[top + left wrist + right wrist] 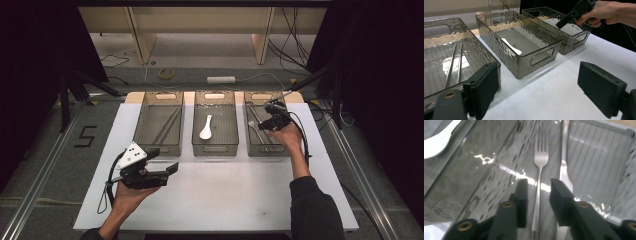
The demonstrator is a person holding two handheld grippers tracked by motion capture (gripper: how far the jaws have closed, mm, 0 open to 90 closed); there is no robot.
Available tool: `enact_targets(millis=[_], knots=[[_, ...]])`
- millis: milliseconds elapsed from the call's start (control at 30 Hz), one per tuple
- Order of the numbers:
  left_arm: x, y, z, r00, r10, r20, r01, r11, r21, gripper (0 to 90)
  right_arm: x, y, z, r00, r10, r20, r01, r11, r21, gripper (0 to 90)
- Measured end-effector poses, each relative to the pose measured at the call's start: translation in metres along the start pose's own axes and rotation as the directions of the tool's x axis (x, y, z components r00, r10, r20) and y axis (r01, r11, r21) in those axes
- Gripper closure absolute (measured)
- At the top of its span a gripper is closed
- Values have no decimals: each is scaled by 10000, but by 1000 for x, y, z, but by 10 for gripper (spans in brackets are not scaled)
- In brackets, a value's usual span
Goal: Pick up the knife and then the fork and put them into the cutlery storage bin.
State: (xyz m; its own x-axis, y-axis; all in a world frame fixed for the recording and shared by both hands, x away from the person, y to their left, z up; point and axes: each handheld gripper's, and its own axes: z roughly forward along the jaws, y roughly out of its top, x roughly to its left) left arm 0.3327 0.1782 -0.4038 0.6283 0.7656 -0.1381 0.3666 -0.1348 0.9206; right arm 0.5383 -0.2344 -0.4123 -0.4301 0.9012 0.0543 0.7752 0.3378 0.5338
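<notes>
**Right gripper straddling a fork in the right-hand bin**

The right gripper (537,192) is lowered into the right bin (254,148); its jaws stand apart w/ a fork (539,167) handle between them, not clamped yet. Fork's long axis runs straight ahead of the jaws, tines at the far end. A second utensil (564,157) lies just beside it, parallel. Right hand is clearly the nearer one. The left gripper (165,170) hovers over the white table (225,200), jaws wide apart, empty, near the left bin (150,146) holding chopsticks (167,125). The middle bin (215,148) holds a white spoon (205,128). Dark room, cables on floor beyond
</notes>
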Motion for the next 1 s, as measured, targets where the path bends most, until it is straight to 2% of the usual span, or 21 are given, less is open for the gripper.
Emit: enact_targets(millis=[267, 433, 633, 700, 800, 900, 1000], knots=[[0, 0, 0, 10000, 12, -2, -12, 10000, 5, 167, 3, -4, -17, 9985, 64, -537, -109, 9963, -852, 523], [0, 0, 0, 10000, 20, -5, -20, 10000, 24, 167, 7, -14, -32, 9959, -18, -903, -125, 9874, -1579, 429], [0, 0, 1, 10000, 14, -20, -14, 10000, 14, 167, 23, -31, -52, 9905, -430, -1309, 102, 9703, -2417, 345], [0, 0, 1, 10000, 53, -25, -53, 10000, 43, 167, 30, -38, -59, 9910, -569, -1215, 230, 9642, -2642, 324], [0, -1, 1, 10000, 46, -18, -46, 10000, 44, 167, 37, -47, -68, 9854, -723, -1539, 219, 9517, -3063, 313], [0, -1, 1, 10000, 29, 2, -29, 10000, 40, 167, 47, -55, -75, 9851, -908, -1460, 407, 9483, -3146, 270], [0, -1, 1, 10000, 38, 11, -38, 10000, 6, 166, 54, -63, -80, 9816, -991, -1633, 369, 9371, -3471, 256]])
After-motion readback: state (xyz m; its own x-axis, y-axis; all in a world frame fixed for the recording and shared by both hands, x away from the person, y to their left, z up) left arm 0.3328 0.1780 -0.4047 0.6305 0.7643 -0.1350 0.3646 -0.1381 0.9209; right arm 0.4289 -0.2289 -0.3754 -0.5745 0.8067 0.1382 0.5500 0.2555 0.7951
